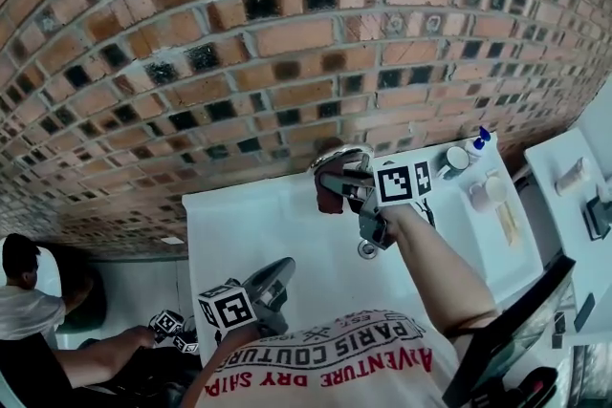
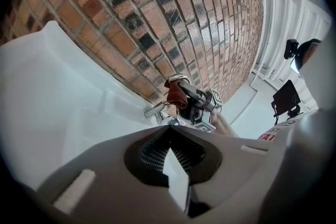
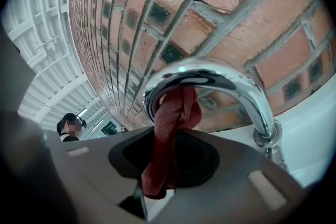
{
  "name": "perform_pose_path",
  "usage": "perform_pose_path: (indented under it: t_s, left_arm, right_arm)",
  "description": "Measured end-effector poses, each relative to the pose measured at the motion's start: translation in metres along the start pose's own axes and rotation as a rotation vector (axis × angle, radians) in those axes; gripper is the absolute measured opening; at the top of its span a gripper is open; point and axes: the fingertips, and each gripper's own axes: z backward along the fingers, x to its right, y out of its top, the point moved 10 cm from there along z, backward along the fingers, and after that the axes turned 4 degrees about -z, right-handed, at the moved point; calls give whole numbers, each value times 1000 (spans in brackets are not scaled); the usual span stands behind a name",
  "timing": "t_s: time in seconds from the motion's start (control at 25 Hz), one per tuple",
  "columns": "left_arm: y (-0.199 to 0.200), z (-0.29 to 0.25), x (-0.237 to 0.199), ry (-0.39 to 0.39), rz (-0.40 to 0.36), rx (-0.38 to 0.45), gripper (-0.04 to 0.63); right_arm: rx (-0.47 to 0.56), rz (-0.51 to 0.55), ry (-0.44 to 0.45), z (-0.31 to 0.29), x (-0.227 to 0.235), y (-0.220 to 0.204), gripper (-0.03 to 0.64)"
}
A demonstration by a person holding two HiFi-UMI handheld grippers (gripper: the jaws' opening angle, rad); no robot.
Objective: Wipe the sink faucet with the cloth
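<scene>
A curved chrome faucet rises at the back of the white sink, against the brick wall. My right gripper is shut on a dark red cloth, and the bunched cloth presses against the underside of the spout's arch. The head view shows the faucet, the cloth and the right gripper just below the spout. My left gripper hangs low over the sink's front, shut and holding nothing. In the left gripper view its jaw tips meet, pointing toward the faucet and the cloth.
A blue-capped bottle and two cups stand on the sink's right ledge. The drain lies under my right arm. A white shelf is at the far right. A person with more marker cubes is at the lower left.
</scene>
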Motion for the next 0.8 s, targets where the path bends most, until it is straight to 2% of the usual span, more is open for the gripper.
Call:
perform_pose_path:
  t_s: [0.32,0.48,0.68,0.8]
  left_arm:
    - [-3,-1,-5,3,23,-1,0]
    - [0,2,-6,19,16,8,0]
    - [6,7,-8,30,5,28,0]
    - [10,5,-1,23,-11,32,0]
  right_arm:
    - [-100,-32,-36,-24,18,-20,89]
    - [-92,-27,-34,-20,15,-21,89]
    - [-84,-52,31,6,6,-36,92]
    - [-75,-66,104,21,-6,-52,92]
